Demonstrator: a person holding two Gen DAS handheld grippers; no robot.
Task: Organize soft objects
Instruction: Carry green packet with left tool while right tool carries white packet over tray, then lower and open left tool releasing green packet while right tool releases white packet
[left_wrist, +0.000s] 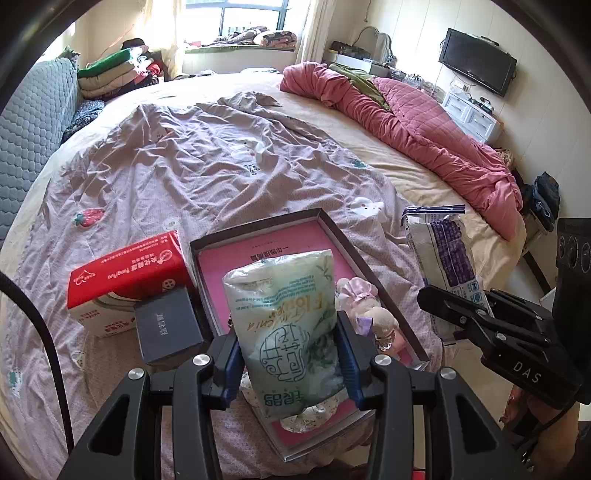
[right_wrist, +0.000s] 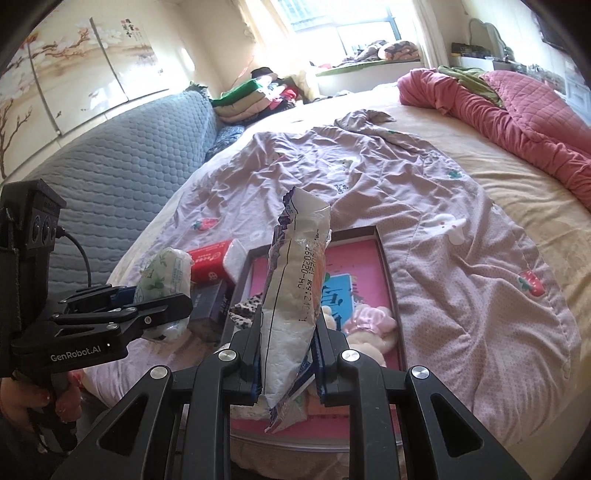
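L gripper (left_wrist: 291, 354) clamped partway on green pack (left_wrist: 284, 314), pads biting both sides at its lower half, pack upright over near end of tray (left_wrist: 258, 225). R gripper (right_wrist: 286, 365) squeezed nearly fully on white pack (right_wrist: 295, 295), thin and edge-on, standing tall over tray's near edge.

Both packs in hand above the pink-lined tray on the bed. Tray already has plush toy (left_wrist: 373, 317) on right side, some patterned fabric near end. Left of tray: red box (left_wrist: 125, 273), dark box (left_wrist: 166, 325), touching each other.

Risks, my read:
- Green pack is squishy, held low → top-heavy, could fold over or slip out if L wrist rolls.
- White pack pinched at bottom only, long floppy top. Likely to flop sideways on release, land across tray rim or on the toy instead of flat.
- Both grippers close together over same tray end. Lowering both at once → fingers or packs collide, one pack knocks the other.
- Tray sits on wrinkled quilt (left_wrist: 221, 158) near bed edge, soft base. Pressing down near end could tip it toward floor.
- Free floor in tray looks small; a pack may sit on the toy and slide off.
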